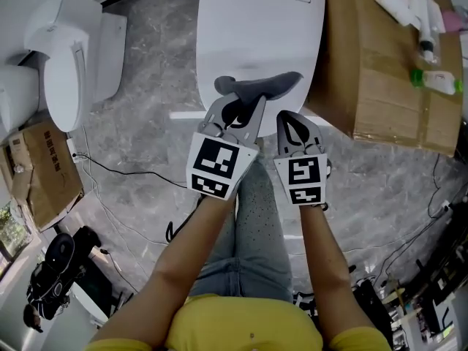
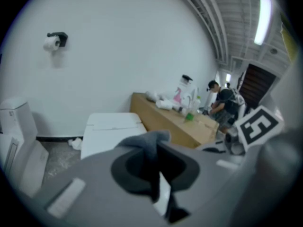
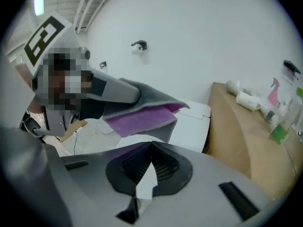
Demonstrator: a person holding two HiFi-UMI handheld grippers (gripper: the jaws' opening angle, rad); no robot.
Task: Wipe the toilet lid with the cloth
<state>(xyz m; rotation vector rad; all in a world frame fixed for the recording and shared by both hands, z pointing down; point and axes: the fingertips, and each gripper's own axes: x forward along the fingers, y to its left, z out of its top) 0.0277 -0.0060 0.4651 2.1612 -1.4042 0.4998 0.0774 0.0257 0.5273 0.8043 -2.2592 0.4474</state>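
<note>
My left gripper (image 1: 235,108) is clamped on a grey cloth (image 1: 259,86) and holds it in the air over the front end of the closed white toilet lid (image 1: 256,28). In the right gripper view the cloth hangs clear of the lid and shows a purple underside. My right gripper (image 1: 295,126) sits just beside the left one, with its jaws pressed together and nothing between them. A brown counter (image 1: 380,86) with bottles (image 1: 409,6) stands right of the toilet. A second toilet (image 1: 66,64) stands to the left.
</note>
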